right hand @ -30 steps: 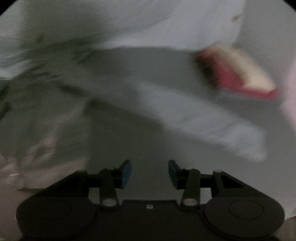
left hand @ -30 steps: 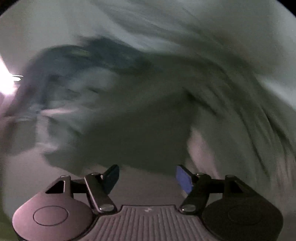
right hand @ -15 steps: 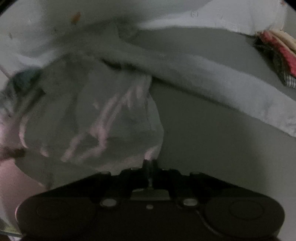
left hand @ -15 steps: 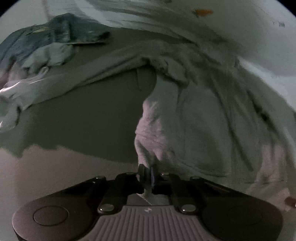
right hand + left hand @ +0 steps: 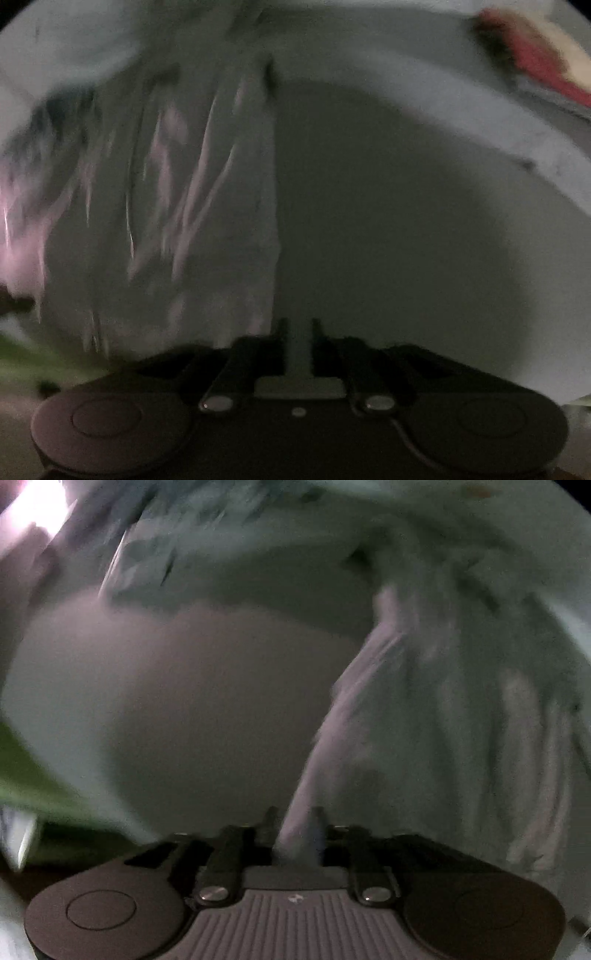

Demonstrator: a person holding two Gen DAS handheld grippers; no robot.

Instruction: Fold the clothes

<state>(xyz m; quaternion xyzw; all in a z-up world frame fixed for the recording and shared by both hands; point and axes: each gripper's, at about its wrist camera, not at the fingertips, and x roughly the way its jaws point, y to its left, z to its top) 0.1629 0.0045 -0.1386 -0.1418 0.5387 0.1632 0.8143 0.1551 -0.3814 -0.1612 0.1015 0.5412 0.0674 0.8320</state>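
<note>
A pale grey-white garment (image 5: 461,701) hangs stretched and blurred across the right half of the left wrist view. My left gripper (image 5: 295,830) is shut on a pulled-out strip of its edge. In the right wrist view the same garment (image 5: 166,203) fills the left half in long vertical creases. A thin edge of that cloth runs down into my right gripper (image 5: 299,343), which is shut on it. Both views are dim and smeared by motion.
A grey surface (image 5: 184,720) lies below the cloth. Bluish crumpled clothes (image 5: 166,535) sit at the far upper left. A red and cream folded item (image 5: 543,62) lies at the upper right. Green floor or mat (image 5: 26,775) shows at the left edge.
One second ago both grippers were open; half a second ago they had shut on the garment's edge. Now both have lifted, pulling the cloth taut.
</note>
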